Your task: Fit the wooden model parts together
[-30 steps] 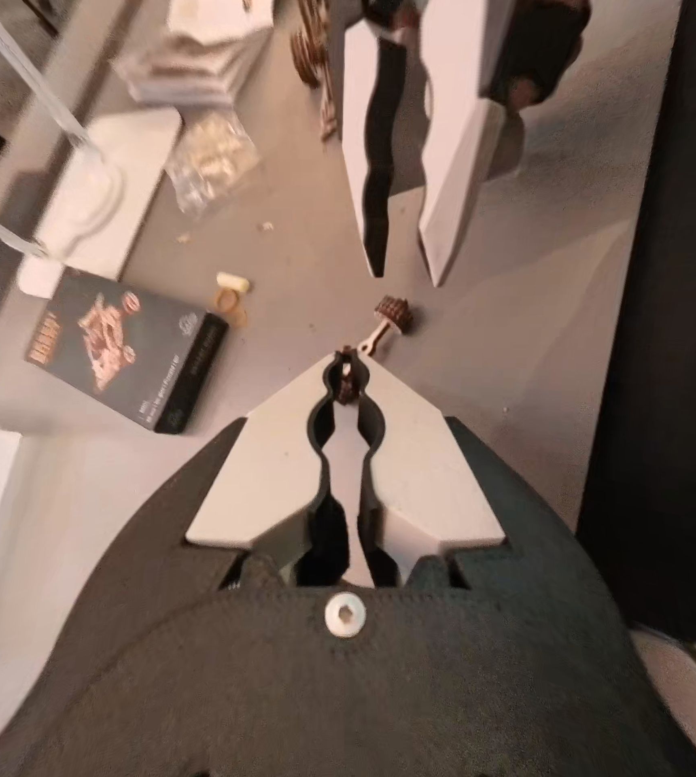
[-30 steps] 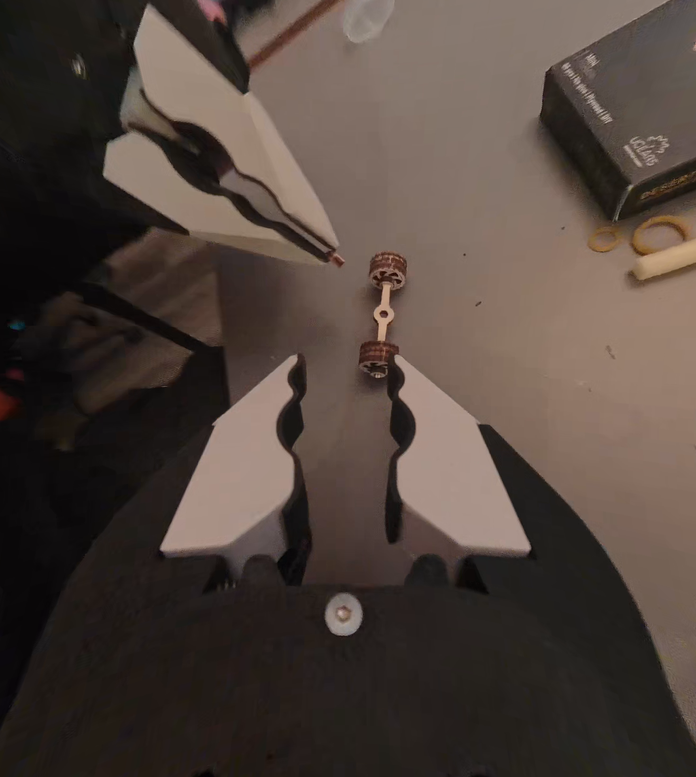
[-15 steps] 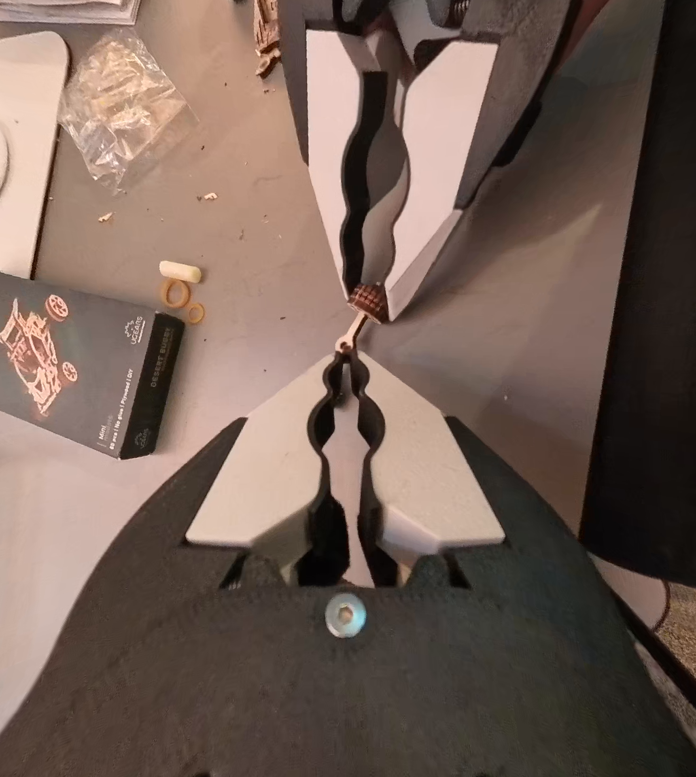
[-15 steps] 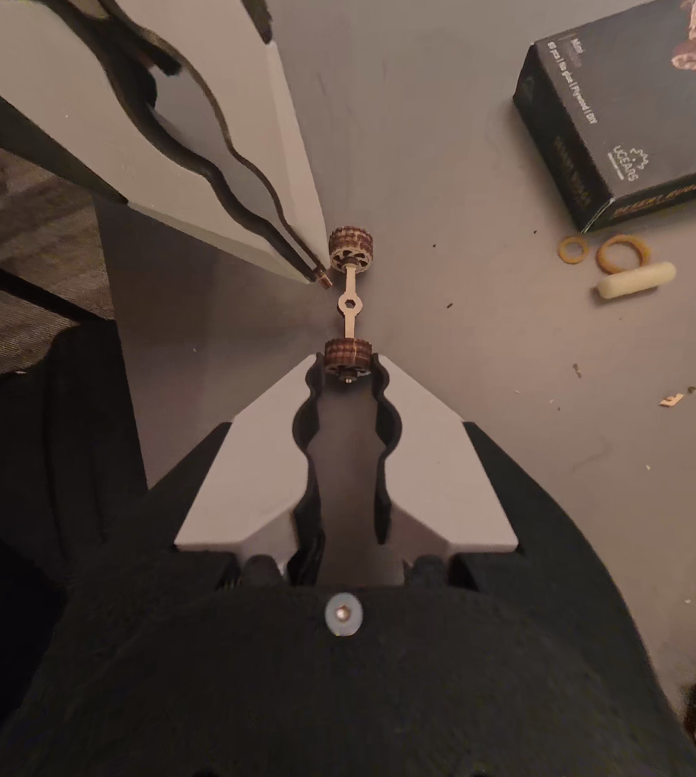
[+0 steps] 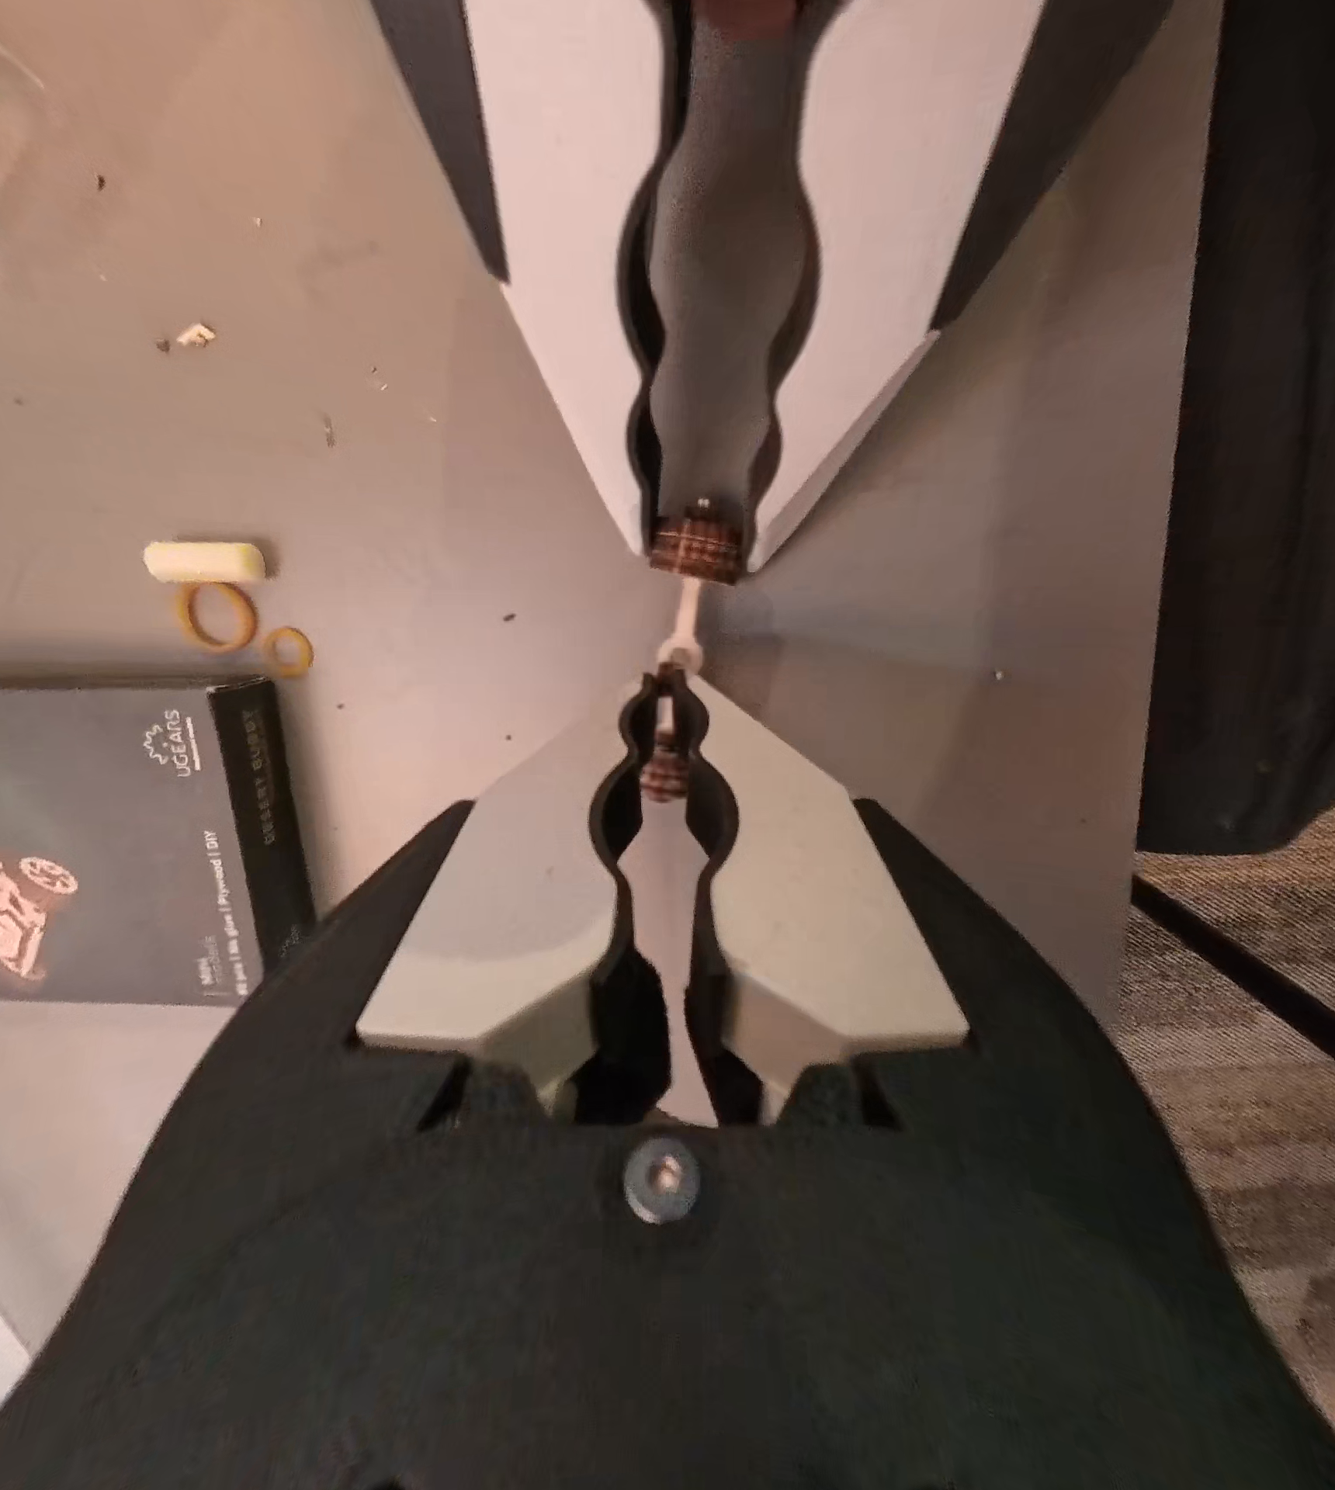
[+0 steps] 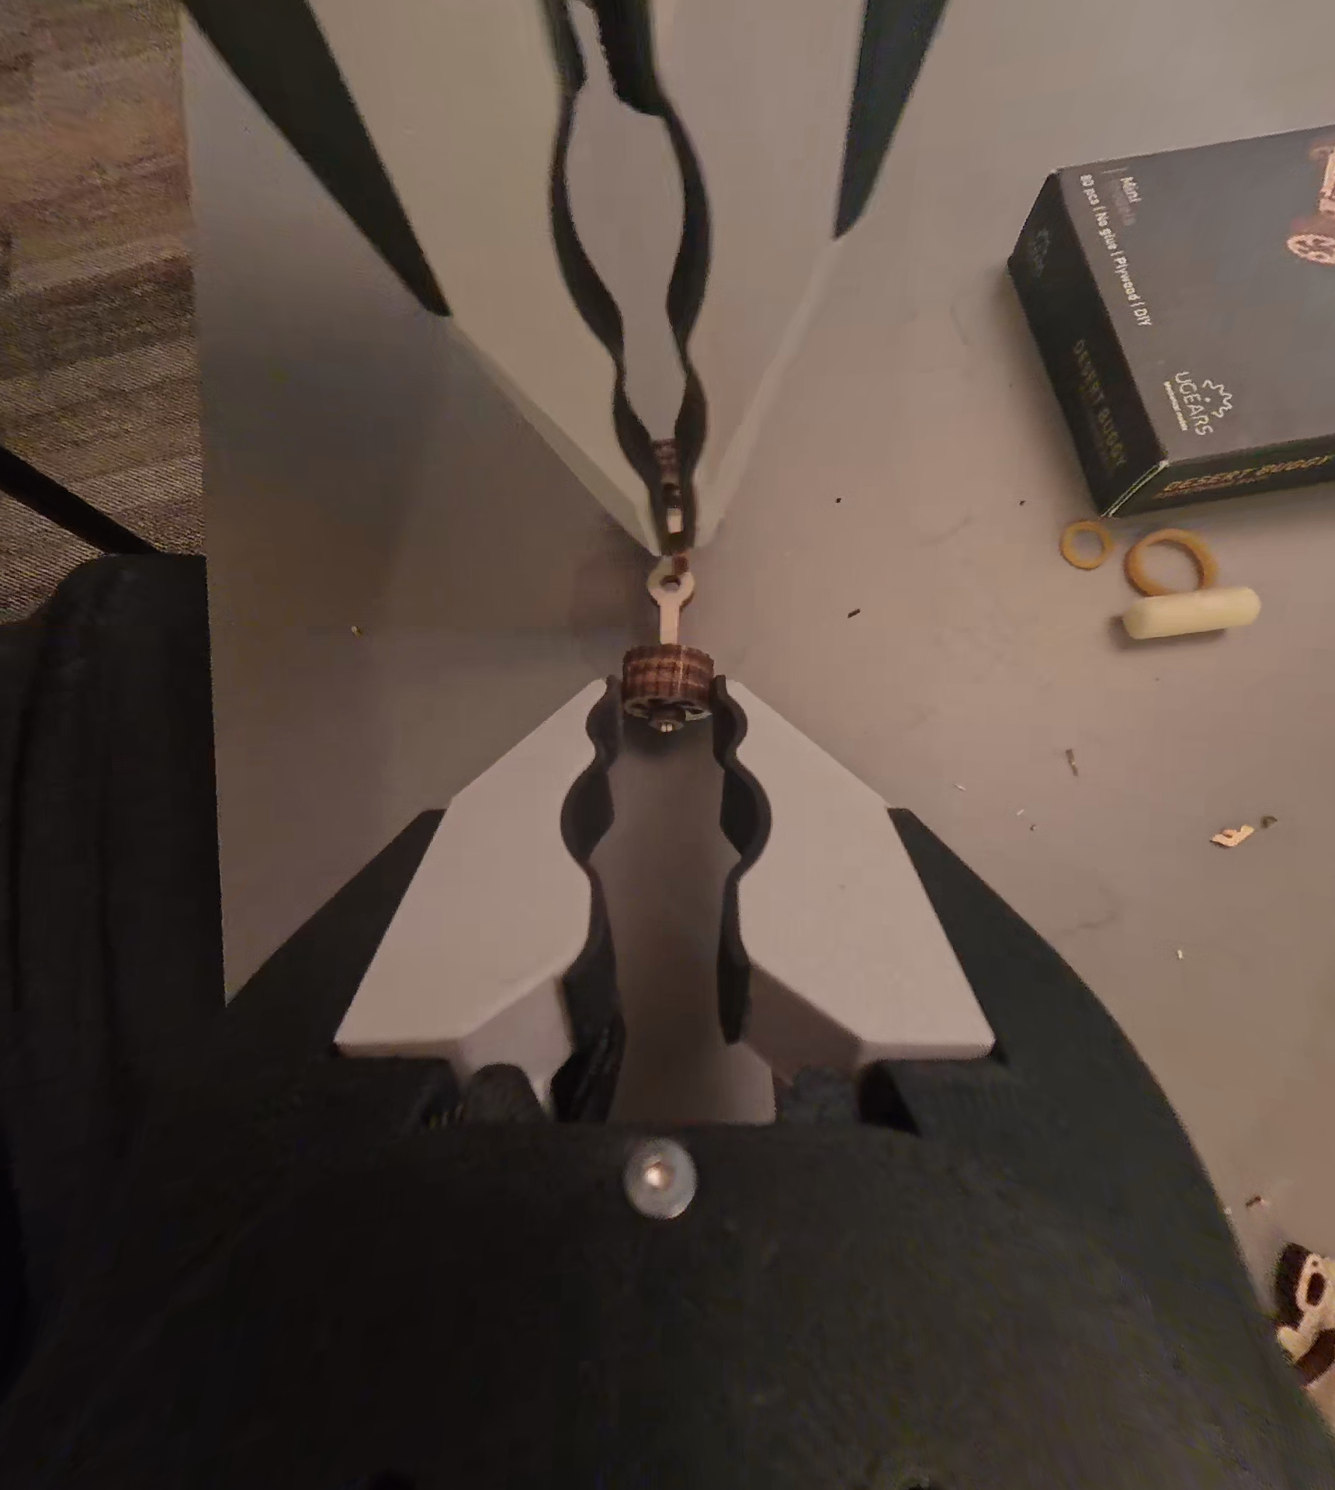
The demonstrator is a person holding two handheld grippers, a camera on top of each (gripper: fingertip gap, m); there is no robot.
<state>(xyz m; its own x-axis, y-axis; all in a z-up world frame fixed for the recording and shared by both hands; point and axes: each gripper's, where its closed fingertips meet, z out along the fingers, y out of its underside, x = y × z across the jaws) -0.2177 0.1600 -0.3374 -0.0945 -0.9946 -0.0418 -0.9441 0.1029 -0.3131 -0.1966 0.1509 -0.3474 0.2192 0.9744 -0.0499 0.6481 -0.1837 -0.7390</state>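
Observation:
A small wooden axle lies on the grey table (image 6: 930, 726): two brown wheels joined by a pale rod with a ring (image 6: 671, 582) at its middle. My right gripper (image 6: 666, 695) is shut on the near wheel (image 6: 666, 673), which also shows in the left wrist view (image 5: 696, 546). My left gripper (image 5: 672, 685) faces it. Its tips are closed on a small brown-tipped pin (image 6: 678, 560), right at the ring. The axle's other wheel (image 5: 664, 776) shows through the gap between the left gripper's fingers (image 5: 793, 846). I cannot tell if the axle is lifted off the table.
A black model box (image 6: 1213, 339) lies to one side, with two tan rings (image 6: 1168, 564) and a pale cylinder (image 6: 1188, 614) next to it. A partly built wooden model (image 6: 1325, 1363) is at the right wrist view's lower right. The table edge (image 5: 1132, 726), a black drape and carpet are close by. Both grippers' tips are close together, under 4 cm apart. The right tips stand about 11 centimeters off the pale cylinder (image 6: 1188, 614). Look for it in the left wrist view (image 5: 206, 555) too.
My right gripper moved up to the near wheel and closed on it. My left gripper swung over the axle, bringing its pin tip to the middle ring. The two grippers now face tip to tip.

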